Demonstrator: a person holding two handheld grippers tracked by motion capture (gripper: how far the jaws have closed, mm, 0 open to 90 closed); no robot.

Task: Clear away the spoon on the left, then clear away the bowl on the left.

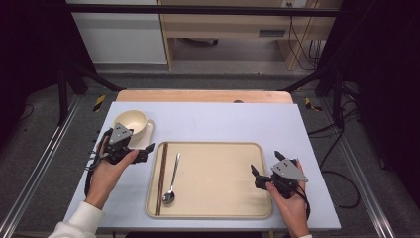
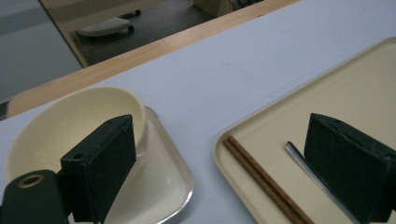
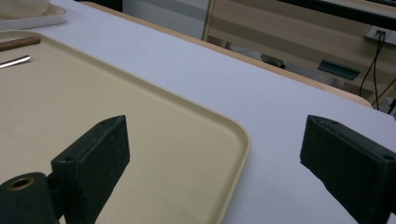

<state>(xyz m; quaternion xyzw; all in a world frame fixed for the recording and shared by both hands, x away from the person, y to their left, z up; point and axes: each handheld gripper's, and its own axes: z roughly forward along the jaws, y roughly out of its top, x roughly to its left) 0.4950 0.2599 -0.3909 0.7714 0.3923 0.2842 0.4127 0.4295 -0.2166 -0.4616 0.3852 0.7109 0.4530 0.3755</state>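
Note:
A cream bowl (image 1: pixel 131 120) (image 2: pixel 70 121) stands on a small square plate (image 1: pixel 147 137) (image 2: pixel 163 172) at the table's left. Just right of it lies a beige tray (image 1: pixel 218 171) (image 2: pixel 355 93) (image 3: pixel 140 116). Along the tray's left side lie brown chopsticks (image 1: pixel 162 176) (image 2: pixel 261 175) and a metal spoon (image 1: pixel 172 181) (image 2: pixel 303 163). My left gripper (image 1: pixel 142 140) (image 2: pixel 224 163) is open between the plate and the tray's left rim, holding nothing. My right gripper (image 1: pixel 266 162) (image 3: pixel 215 168) is open astride the tray's right rim near its far corner, also holding nothing.
The pale table (image 1: pixel 223 119) has a wooden strip along its far edge (image 1: pixel 203 95). Black frame posts (image 1: pixel 62 84) stand at both sides. Cables (image 1: pixel 341 173) lie on the floor at the right, and furniture stands beyond the table.

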